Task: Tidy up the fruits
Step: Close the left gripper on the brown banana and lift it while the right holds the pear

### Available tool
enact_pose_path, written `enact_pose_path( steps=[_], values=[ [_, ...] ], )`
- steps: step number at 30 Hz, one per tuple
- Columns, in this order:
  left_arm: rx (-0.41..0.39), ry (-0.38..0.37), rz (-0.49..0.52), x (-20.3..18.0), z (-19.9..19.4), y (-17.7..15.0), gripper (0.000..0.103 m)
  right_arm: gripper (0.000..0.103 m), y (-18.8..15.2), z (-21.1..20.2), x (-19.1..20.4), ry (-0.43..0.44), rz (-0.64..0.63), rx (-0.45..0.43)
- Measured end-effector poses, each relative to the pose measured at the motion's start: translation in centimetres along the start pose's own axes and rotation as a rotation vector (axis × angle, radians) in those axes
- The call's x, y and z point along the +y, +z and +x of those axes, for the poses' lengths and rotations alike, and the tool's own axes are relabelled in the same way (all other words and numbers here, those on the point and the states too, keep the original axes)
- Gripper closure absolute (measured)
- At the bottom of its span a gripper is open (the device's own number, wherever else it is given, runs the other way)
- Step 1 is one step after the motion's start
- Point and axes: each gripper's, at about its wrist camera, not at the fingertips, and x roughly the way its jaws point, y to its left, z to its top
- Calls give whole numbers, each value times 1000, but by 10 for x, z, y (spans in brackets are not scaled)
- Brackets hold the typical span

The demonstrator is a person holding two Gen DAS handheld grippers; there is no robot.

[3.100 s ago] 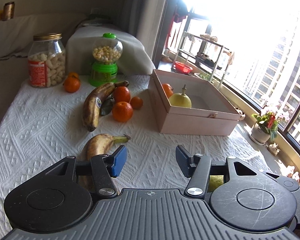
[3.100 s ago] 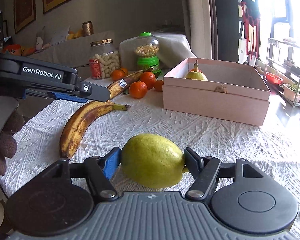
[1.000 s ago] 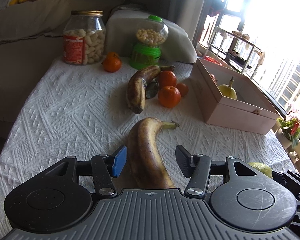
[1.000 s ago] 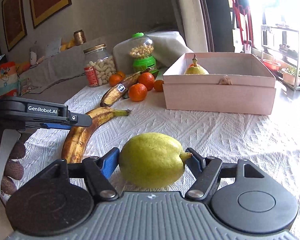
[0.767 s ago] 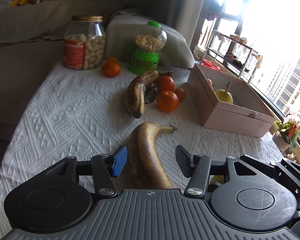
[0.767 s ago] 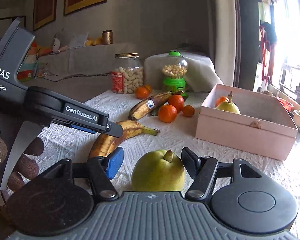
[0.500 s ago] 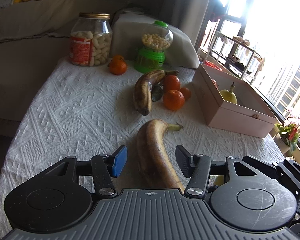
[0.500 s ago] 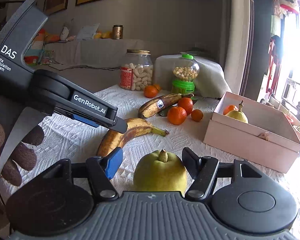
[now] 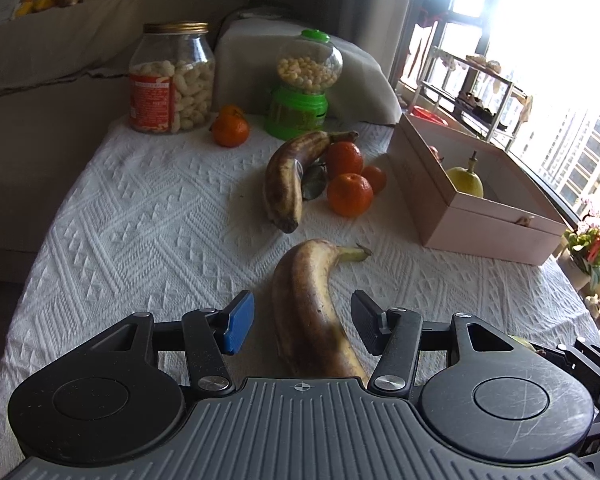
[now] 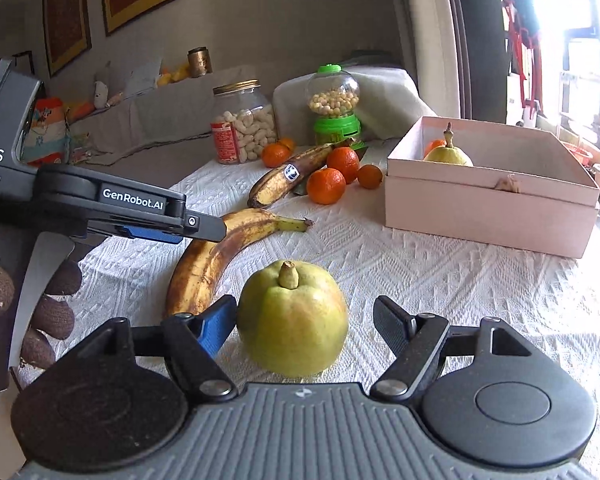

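Releasing cleanly means letting the right gripper (image 10: 304, 326) finish opening before backing straight off the pear (image 10: 292, 320), now upright near the table's front edge, earlier gripped sideways; left gripper (image 9: 302, 320) wide, straddling the near banana (image 9: 310, 300) untouched; box (image 9: 496, 220) toward the right edge.

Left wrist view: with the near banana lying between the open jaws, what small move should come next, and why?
Probably close the left tool on the near banana: it lies on the tablecloth between jaws standing clear of it, and the pink box has room.
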Motion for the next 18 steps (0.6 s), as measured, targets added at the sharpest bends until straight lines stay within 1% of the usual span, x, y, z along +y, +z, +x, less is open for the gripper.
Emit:
enact_pose_path(
  steps=[4,5,7,12,15,18],
  values=[
    [76,54,79,-11,19,6,44,35,-1,1,1,14,-14,6],
    [98,61,89,-12,23,6,43,36,-2,1,2,15,-21,3],
    [136,54,85,-12,30,7,43,37,-2,0,4,11,-41,-5],
    [178,73,126,-16,35,13,44,44,-2,1,5,29,-61,-14],
    [193,79,113,-16,36,15,44,44,-1,2,6,34,-75,-18],
    [224,93,129,-20,40,19,44,45,-2,2,8,34,-104,-19]
  ],
)
